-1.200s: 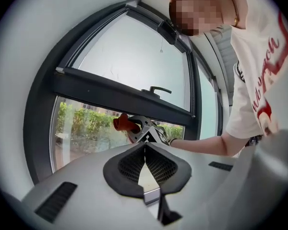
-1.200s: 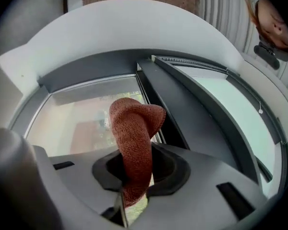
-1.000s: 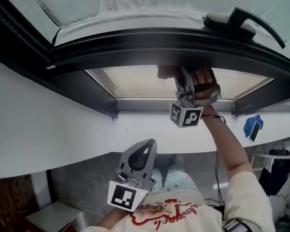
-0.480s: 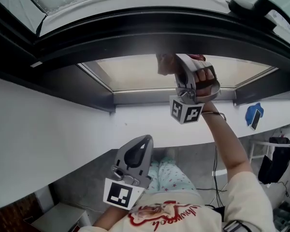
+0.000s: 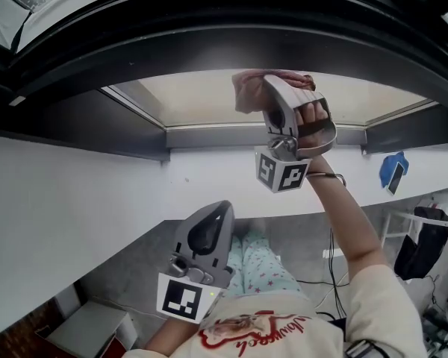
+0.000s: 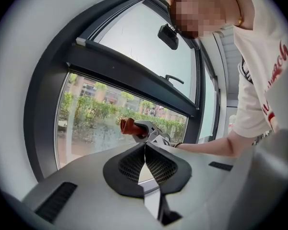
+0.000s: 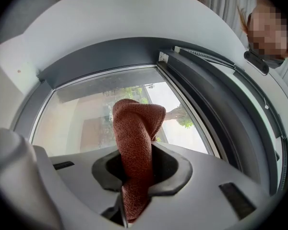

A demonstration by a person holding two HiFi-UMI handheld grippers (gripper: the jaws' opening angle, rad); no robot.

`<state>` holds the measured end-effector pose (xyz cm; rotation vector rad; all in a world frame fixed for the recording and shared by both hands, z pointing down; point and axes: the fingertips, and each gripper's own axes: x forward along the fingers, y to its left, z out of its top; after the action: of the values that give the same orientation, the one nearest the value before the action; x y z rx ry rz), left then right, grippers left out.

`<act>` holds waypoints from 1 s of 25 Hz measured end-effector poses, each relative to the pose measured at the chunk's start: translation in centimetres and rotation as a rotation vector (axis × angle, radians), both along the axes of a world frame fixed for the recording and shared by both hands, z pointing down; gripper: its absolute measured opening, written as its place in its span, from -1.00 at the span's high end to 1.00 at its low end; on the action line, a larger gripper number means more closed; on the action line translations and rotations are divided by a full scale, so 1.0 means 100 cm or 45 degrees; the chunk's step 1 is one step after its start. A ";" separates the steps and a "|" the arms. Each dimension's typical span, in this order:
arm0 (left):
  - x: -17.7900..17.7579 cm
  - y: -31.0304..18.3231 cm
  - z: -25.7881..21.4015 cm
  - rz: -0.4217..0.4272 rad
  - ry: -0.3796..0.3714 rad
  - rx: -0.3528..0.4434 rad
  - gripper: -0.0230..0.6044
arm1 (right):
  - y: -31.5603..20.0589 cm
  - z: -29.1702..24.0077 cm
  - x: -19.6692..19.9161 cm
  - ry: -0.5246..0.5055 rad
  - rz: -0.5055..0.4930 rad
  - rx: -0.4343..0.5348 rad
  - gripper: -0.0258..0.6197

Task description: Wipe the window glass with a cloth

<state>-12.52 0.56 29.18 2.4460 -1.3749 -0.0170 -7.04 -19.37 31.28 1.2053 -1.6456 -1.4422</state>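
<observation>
Right gripper view: the right gripper's point(image 7: 134, 176) fingers point(image 7: 175, 169) are clamped on a rust-red knitted cloth point(image 7: 134, 128), which runs down between them and bulges out past their tips in a folded wad. The wad faces the window glass point(image 7: 72, 123) of the lower pane and seems to press on it, though the contact itself is hard to make out. From the head view, the cloth sits at the pane's upper edge, just under the dark crossbar of the window frame point(image 5: 209, 51).

The left gripper's point(image 6: 145, 152) fingers point(image 6: 129, 166) are closed tip to tip with nothing between them; it is held low, well apart from the glass, below the white sill point(image 5: 97, 192).

Each gripper carries a marker cube point(image 5: 282, 174) printed with black-and-white square patterns. The person's white shirt point(image 5: 261, 330) bears red script that cannot be read from here. A dark window handle point(image 6: 175, 79) is fixed to the upper sash.
</observation>
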 end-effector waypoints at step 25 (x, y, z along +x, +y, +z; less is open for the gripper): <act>-0.003 -0.002 0.039 -0.033 -0.024 -0.124 0.86 | -0.003 0.103 -0.007 -0.016 -0.014 -0.186 0.63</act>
<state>-12.87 0.40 33.07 2.3540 -1.3821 0.0660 -7.73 -19.64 41.55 1.1272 -1.7366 -1.2984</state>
